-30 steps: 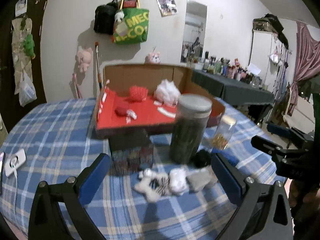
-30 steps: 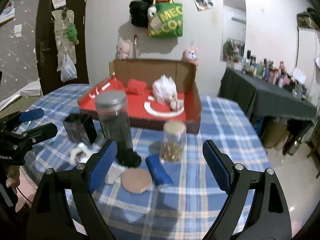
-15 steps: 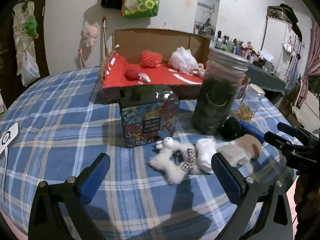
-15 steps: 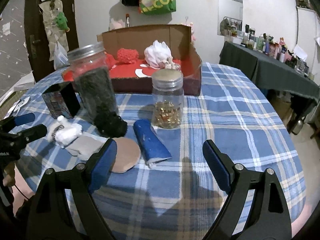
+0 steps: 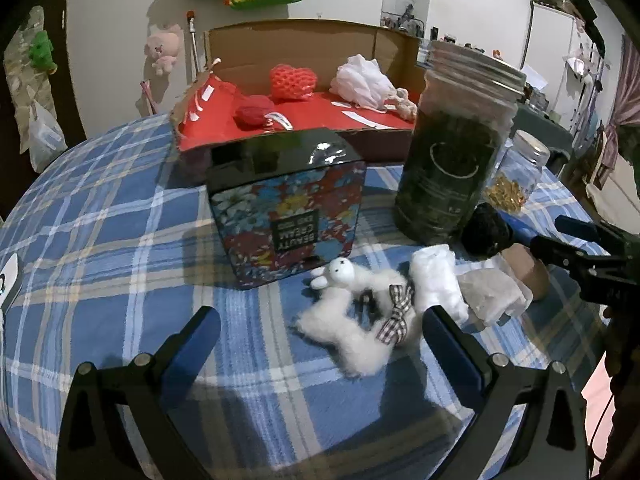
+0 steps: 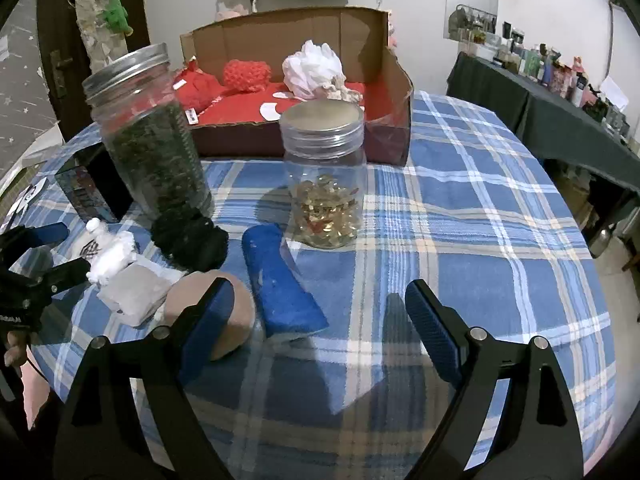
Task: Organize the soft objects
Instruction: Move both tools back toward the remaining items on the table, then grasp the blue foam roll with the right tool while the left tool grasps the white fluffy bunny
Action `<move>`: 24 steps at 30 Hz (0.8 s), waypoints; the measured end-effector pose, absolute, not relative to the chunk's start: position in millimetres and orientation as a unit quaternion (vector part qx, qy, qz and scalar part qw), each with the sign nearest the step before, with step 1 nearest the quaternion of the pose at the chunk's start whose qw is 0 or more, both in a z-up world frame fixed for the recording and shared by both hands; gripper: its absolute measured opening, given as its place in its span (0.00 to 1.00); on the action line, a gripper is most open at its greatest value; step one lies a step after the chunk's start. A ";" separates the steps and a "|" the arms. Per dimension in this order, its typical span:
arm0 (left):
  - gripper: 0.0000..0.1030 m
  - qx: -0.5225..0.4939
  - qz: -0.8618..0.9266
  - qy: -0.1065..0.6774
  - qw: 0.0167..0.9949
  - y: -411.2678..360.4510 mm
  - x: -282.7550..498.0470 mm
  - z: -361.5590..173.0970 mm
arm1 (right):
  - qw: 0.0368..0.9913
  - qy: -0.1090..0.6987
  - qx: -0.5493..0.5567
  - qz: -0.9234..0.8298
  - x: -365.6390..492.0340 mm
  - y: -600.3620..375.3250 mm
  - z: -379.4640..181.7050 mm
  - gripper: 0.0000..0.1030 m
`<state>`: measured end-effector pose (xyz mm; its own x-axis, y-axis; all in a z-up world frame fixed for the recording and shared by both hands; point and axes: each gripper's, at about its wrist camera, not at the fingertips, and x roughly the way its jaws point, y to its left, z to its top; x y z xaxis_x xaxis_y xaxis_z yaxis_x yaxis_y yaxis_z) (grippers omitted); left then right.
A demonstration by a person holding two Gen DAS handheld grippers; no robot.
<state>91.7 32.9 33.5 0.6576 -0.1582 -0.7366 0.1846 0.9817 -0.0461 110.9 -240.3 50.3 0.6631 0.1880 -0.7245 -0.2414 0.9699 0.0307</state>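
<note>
Left tool (image 5: 320, 332), spread apart and empty, frames the white plush toy (image 5: 352, 320).

On the table (image 6: 480, 208) a cardboard box (image 6: 396, 80) stands at the far side, with soft balls (image 5: 294, 80) in it. Before the box stand a printed box (image 5: 286, 216), a tall jar (image 5: 452, 152) to its right, then a small jar (image 6: 324, 184). In front of these lies a row: a plush toy (image 5: 352, 320), a folded cloth (image 5: 436, 280), a round pad (image 6: 236, 304) and a rolled towel (image 6: 280, 280).
</note>
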 end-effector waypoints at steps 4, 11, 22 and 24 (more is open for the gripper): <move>1.00 0.023 -0.103 0.408 0.907 27.3 95.4 32.6 | 0.907 0.401 -0.038 0.121 114.7 -240.1 51.0 0.85; 1.00 0.041 -0.084 0.417 0.904 27.3 98.3 30.7 | 0.900 0.413 -0.025 0.140 118.4 -239.0 47.6 0.85; 0.85 0.044 -0.091 0.413 0.905 27.7 100.1 31.5 | 0.900 0.409 0.001 0.154 120.9 -251.1 49.4 0.81; 0.70 0.042 -0.099 0.408 0.906 26.2 99.8 32.7 | 0.897 0.411 0.000 0.161 121.6 -250.4 48.0 0.68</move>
